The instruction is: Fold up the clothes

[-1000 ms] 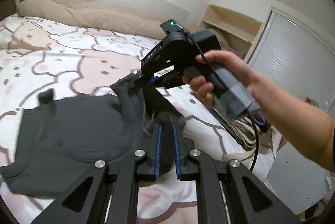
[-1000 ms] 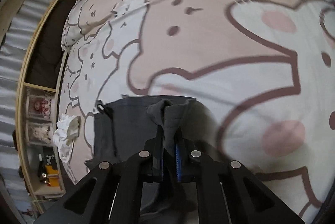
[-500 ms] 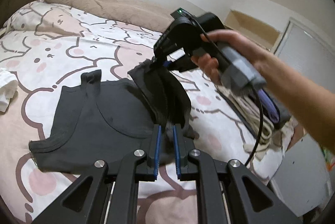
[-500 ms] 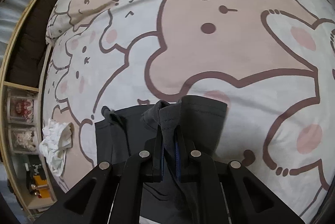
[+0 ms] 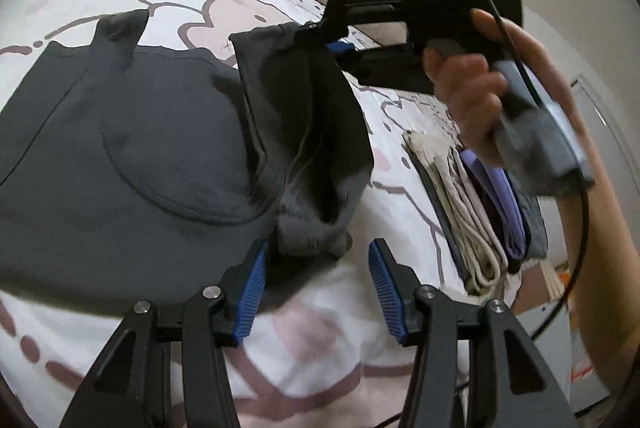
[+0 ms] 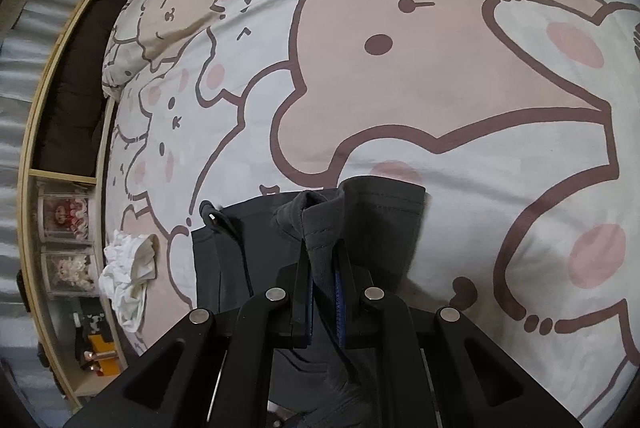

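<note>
The dark grey sleeveless cotton top [image 5: 132, 148] lies spread on the white bedsheet printed with pink and beige cartoon bears [image 6: 420, 68], one strap pointing toward the far side of the bed. Its right-hand edge is lifted and doubled over the body of the garment. The right gripper [image 6: 323, 268] is clamped tight on that raised hem, blue pads squeezed together with a fold of grey cloth bunched between them, and in the left wrist view you can see it [image 5: 320, 32] holding the fabric up off the bed, gripped by a person's hand [image 5: 476, 84] with a black cable trailing down.

The left gripper [image 5: 316, 284] has just been opening: its blue ribbed fingers [image 5: 252, 288] now stand apart, and the lower corner of the folded flap sits just ahead of the gap, not pinched. The left pad is right at the edge of the cloth.

At the right bed edge sits a stack of folded clothes in cream, purple and grey [image 5: 484, 212]. Near the opposite edge lies a crumpled white garment [image 6: 128, 268], beside a wooden shelf unit [image 6: 64, 164].
</note>
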The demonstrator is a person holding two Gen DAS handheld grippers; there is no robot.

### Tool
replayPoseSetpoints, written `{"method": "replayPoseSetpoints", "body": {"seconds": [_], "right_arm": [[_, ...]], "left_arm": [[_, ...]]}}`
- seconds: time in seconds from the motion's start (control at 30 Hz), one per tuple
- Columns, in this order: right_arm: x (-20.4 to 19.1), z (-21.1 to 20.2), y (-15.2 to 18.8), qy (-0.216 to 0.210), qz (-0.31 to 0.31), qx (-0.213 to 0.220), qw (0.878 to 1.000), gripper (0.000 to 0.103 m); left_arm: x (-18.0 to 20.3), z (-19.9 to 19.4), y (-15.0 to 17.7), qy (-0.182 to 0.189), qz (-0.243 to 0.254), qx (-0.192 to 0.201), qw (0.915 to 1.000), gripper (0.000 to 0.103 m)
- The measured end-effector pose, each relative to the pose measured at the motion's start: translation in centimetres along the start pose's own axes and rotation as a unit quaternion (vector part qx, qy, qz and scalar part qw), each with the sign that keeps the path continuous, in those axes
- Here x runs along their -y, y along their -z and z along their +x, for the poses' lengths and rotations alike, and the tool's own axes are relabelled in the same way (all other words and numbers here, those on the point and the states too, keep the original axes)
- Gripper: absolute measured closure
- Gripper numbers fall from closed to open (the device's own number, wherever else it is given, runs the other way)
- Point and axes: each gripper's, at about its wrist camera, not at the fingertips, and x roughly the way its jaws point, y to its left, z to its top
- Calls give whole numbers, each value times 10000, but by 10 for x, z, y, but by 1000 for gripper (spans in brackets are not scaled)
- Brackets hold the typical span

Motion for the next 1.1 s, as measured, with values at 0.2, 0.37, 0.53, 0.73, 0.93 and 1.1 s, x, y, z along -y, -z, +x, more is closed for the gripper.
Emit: {"method": "replayPoseSetpoints", "body": {"seconds": [0.2,0.37,0.53,0.73,0.93,1.1], "right_arm": [[3,-1,-1,-35,-17,1,10000,93],[0,-13,4,46,-47,82,9999,93],[-22,-27,10,380,-257,188,9988,93],[-65,-2,12,976,-645,44,9931,93],[-100,42,13,1223,-648,-158,9903,93],[-116,62,14,1446,-549,-170,9878,93]], "left_arm": [[1,0,-9,97,-32,16,9999,87],[7,-24,-11,270,105,303,9991,89],[7,-67,-12,354,200,715,9966,89],[-22,-99,-11,96,-152,943,9954,89],[-63,-113,-5,-203,-505,1019,9933,89],[-85,-114,-2,-216,-698,1014,9922,89]]}}
